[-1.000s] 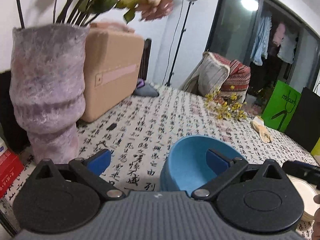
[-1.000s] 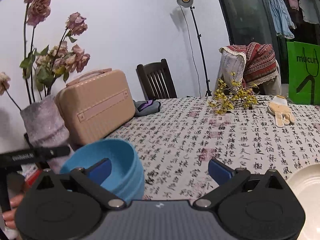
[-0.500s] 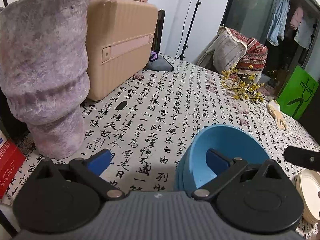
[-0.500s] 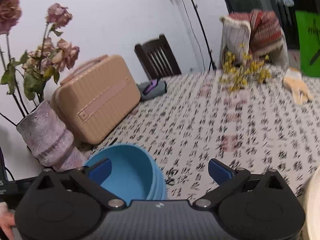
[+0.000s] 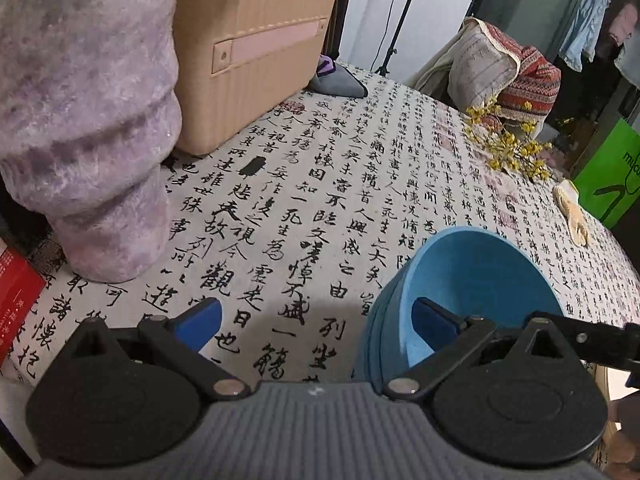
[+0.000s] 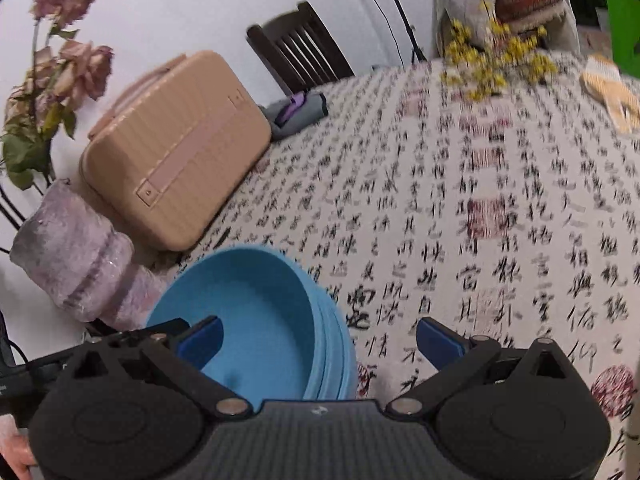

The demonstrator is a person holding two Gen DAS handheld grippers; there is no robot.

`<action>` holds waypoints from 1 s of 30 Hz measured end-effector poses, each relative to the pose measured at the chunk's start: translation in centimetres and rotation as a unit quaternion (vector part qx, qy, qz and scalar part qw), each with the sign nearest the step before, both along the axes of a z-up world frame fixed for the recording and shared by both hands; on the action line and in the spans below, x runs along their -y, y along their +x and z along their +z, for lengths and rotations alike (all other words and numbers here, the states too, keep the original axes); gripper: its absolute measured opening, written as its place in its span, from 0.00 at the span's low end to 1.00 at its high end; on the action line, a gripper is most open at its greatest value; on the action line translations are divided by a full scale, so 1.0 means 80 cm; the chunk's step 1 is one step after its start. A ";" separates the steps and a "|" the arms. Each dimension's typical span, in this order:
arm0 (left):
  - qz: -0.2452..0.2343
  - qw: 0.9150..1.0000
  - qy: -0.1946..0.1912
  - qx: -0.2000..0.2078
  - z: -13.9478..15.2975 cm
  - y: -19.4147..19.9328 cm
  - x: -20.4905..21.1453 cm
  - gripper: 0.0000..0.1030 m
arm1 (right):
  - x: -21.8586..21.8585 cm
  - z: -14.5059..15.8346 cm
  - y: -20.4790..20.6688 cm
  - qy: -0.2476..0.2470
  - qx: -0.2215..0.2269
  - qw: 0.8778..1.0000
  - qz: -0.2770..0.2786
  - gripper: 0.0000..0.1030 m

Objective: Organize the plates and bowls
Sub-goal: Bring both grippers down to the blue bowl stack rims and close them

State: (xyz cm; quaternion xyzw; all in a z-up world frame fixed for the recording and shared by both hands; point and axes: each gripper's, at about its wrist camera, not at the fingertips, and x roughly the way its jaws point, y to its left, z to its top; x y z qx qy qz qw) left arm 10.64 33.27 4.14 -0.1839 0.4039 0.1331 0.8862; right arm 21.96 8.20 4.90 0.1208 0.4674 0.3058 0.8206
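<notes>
Both tongs open, left tongs (image 5: 316,316) and right tongs (image 6: 320,338) each with one finger inside the stacked blue bowls (image 6: 260,316) on the desk (image 5: 320,184) at 6 o'clock; risk: opposed lifting tips the stack.

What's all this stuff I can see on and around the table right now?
Stack of blue plastic bowls: several nested, blue, near table edge.
Mottled purple vase: one, left, holding dried pink roses.
Beige ribbed hard case: one, behind vase.
Grey folded pouch: one, purple trim, far edge.
Yellow flower sprigs: a bunch, far side.
Dark wooden chair: one, behind table.
Calligraphy-print tablecloth: white and black.
Left gripper: open beside bowls.
Right gripper: open beside bowls.
</notes>
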 end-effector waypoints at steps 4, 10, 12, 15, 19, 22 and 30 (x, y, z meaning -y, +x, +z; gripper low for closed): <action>-0.003 1.000 0.003 -0.010 -0.003 0.001 0.005 1.00 | -0.008 -0.006 -0.001 -0.009 -0.012 1.000 0.005 0.94; -0.001 0.999 -0.009 -0.032 -0.013 0.002 0.001 1.00 | -0.017 -0.009 -0.003 -0.013 -0.022 1.000 0.013 0.88; -0.003 0.999 -0.018 -0.036 -0.016 0.002 0.001 1.00 | -0.020 -0.010 -0.004 -0.021 -0.024 0.999 0.014 0.87; -0.010 0.999 -0.027 -0.037 -0.018 0.002 0.006 0.99 | -0.021 -0.015 -0.005 -0.024 -0.030 0.999 0.015 0.83; -0.012 0.999 -0.034 -0.036 -0.021 0.004 0.013 0.97 | -0.018 -0.024 -0.003 -0.023 -0.043 0.999 0.013 0.75; -0.006 0.999 -0.038 -0.030 -0.021 0.005 0.017 0.91 | -0.013 -0.033 0.000 -0.002 -0.062 0.998 0.015 0.71; 0.010 0.997 -0.068 -0.032 -0.026 0.009 0.018 0.69 | -0.007 -0.050 -0.005 0.009 -0.095 0.995 0.010 0.62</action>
